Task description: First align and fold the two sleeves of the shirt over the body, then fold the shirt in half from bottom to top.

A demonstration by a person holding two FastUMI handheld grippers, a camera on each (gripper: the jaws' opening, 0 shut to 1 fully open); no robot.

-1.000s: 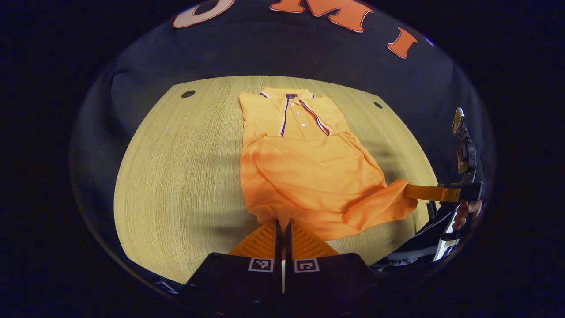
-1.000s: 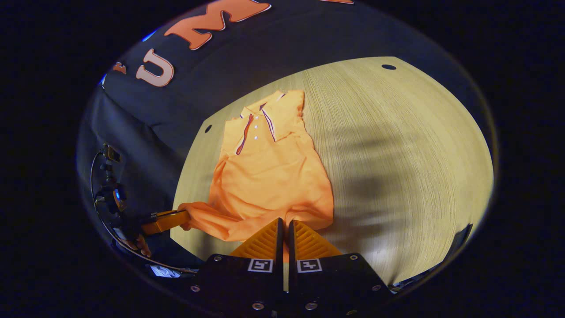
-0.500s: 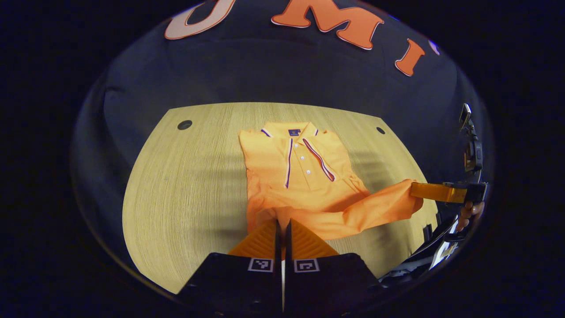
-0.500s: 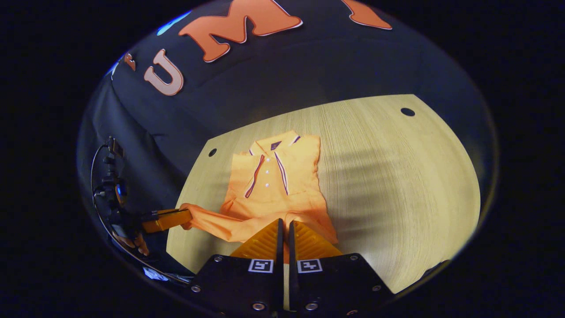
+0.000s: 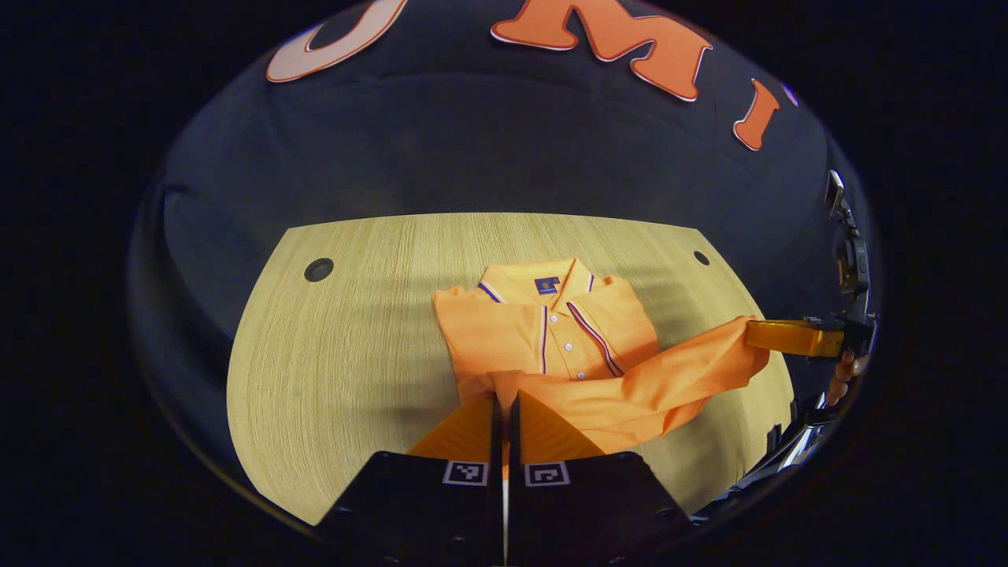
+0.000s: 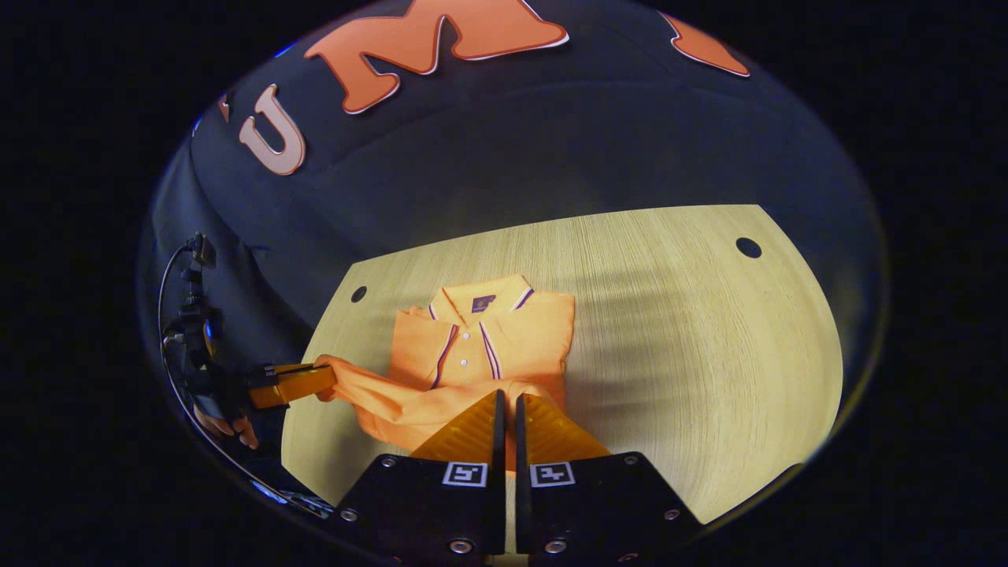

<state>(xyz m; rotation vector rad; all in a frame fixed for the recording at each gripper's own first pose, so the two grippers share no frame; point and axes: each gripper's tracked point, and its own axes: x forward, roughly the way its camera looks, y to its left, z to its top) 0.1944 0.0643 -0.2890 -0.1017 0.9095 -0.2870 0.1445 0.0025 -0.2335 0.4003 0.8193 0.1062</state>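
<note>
One orange short-sleeved polo shirt [image 5: 551, 339] with a striped collar and button placket, lying on a pale wood-grain table [image 5: 346, 346] with a rounded edge. Collar end sits toward the far side of the table, flat, placket facing up; the bottom hem is lifted off the table toward the near side and hangs in a sagging band between the two grippers.

Two hand-held grippers:
- Left gripper [image 5: 504, 409]: fingers pressed together on the lifted hem, orange cloth showing between them at the tips. In the right gripper view this same gripper [image 6: 315, 380] appears at the left, beyond the table's edge, pinching the hem's corner, with a hand [image 6: 224, 425] below it.
- Right gripper [image 6: 506, 409]: fingers likewise clamped on the hem, cloth visible in the narrow slit between them. In the left gripper view it [image 5: 760, 335] shows at the right, gripping the opposite hem corner, with fingertips of the hand [image 5: 846, 374] holding it visible behind.

Two small dark round holes in the tabletop: one at far left [image 5: 318, 269], one at far right [image 5: 701, 257].

One black cloth wall [image 5: 472, 150] behind the table's far edge.

Soft banded shadows lie across the table right of the shirt in the right gripper view.
</note>
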